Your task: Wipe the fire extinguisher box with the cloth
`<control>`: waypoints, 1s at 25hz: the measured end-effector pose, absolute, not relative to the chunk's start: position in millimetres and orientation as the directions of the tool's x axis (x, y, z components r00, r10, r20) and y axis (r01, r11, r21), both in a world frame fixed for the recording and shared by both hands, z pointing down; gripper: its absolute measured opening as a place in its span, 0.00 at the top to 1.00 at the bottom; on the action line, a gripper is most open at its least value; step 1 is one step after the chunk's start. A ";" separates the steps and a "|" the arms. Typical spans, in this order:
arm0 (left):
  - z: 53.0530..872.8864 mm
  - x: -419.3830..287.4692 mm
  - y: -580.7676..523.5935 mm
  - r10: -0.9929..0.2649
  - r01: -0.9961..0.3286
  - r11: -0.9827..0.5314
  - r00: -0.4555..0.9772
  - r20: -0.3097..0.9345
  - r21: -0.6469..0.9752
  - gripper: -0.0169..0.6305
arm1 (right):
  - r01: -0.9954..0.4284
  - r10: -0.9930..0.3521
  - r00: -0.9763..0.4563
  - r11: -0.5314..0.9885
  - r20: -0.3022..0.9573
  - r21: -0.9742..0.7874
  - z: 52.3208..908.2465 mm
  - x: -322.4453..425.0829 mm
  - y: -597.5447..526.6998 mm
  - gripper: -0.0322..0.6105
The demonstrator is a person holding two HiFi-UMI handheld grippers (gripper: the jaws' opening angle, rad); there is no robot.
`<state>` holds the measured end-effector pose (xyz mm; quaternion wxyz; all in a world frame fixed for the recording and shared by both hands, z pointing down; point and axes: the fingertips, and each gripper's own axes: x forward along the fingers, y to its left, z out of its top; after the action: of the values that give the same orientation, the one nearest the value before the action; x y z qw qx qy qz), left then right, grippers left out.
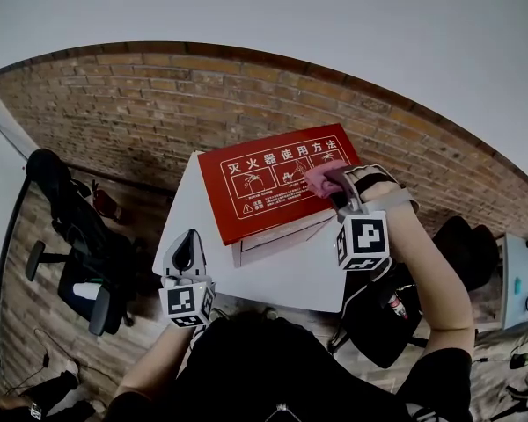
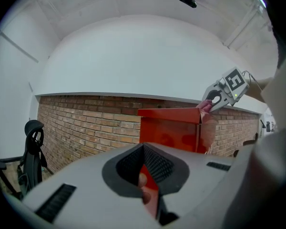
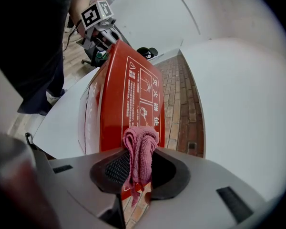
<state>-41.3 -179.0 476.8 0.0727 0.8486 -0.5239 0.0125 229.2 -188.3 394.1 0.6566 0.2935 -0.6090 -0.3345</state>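
The red fire extinguisher box (image 1: 277,178) lies on a white table (image 1: 312,275), its printed white instructions facing up. My right gripper (image 1: 332,185) is at the box's right end, shut on a bunched pink cloth (image 1: 319,178) that rests on the red surface. In the right gripper view the cloth (image 3: 139,149) is pinched between the jaws (image 3: 139,168) over the box (image 3: 128,104). My left gripper (image 1: 185,255) hovers at the table's front left, shut and holding nothing, apart from the box. In the left gripper view the box (image 2: 174,130) and the right gripper (image 2: 214,99) lie ahead.
A brick wall (image 1: 141,112) runs behind the table. A black office chair (image 1: 75,236) stands to the left on the wooden floor. A dark bag (image 1: 378,319) sits by the table's front right corner, beside another black chair (image 1: 466,244).
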 end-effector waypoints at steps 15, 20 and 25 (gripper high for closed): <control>481.8 -80.0 -193.4 -0.867 -0.869 -0.476 0.489 0.093 0.131 0.93 | 0.087 -0.796 0.055 0.606 0.603 0.791 394.5 169.7 -190.4 0.79; 482.4 -89.1 -198.4 -0.859 -0.861 -0.492 0.505 0.088 0.130 0.93 | 0.084 -0.797 0.060 0.604 0.601 0.792 395.0 155.3 -190.1 0.79; 482.7 -97.9 -203.9 -0.854 -0.855 -0.502 0.514 0.085 0.133 0.93 | 0.080 -0.793 0.057 0.610 0.607 0.789 394.8 140.8 -188.6 0.79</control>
<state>-97.9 -203.9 482.7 0.0791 0.8665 -0.4929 0.0043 140.8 -188.6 394.8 0.6644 0.2955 -0.6028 -0.3285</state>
